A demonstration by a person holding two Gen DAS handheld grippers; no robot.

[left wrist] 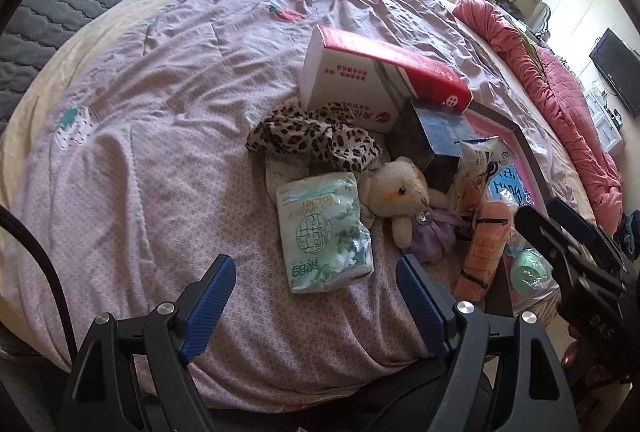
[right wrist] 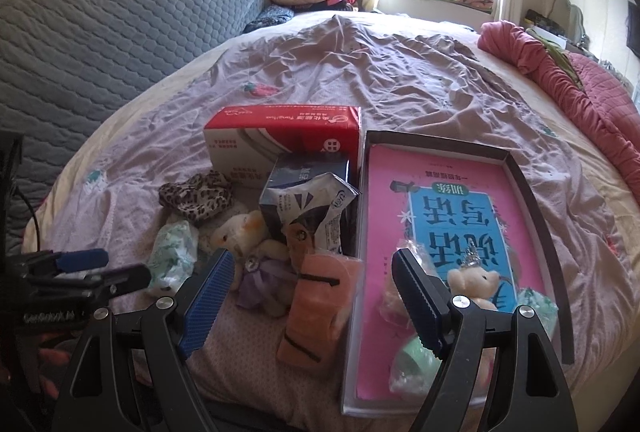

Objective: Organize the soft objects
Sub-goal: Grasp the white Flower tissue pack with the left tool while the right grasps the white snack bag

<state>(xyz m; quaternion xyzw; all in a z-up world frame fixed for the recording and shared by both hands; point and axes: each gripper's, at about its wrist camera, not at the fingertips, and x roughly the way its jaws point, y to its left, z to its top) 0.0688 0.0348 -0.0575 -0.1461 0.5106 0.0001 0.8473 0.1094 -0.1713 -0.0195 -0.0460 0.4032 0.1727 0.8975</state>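
Observation:
On the bed lie a green tissue pack, a cream teddy bear in a purple dress, a leopard-print cloth, a rolled orange towel and a white snack bag. A shallow box with a pink book holds a small bear, a green ball and a wrapped packet. My left gripper is open just short of the tissue pack. My right gripper is open over the orange towel.
A red and white carton and a dark blue box stand behind the soft things. A rolled pink quilt lies along the right side. A grey padded headboard is at left.

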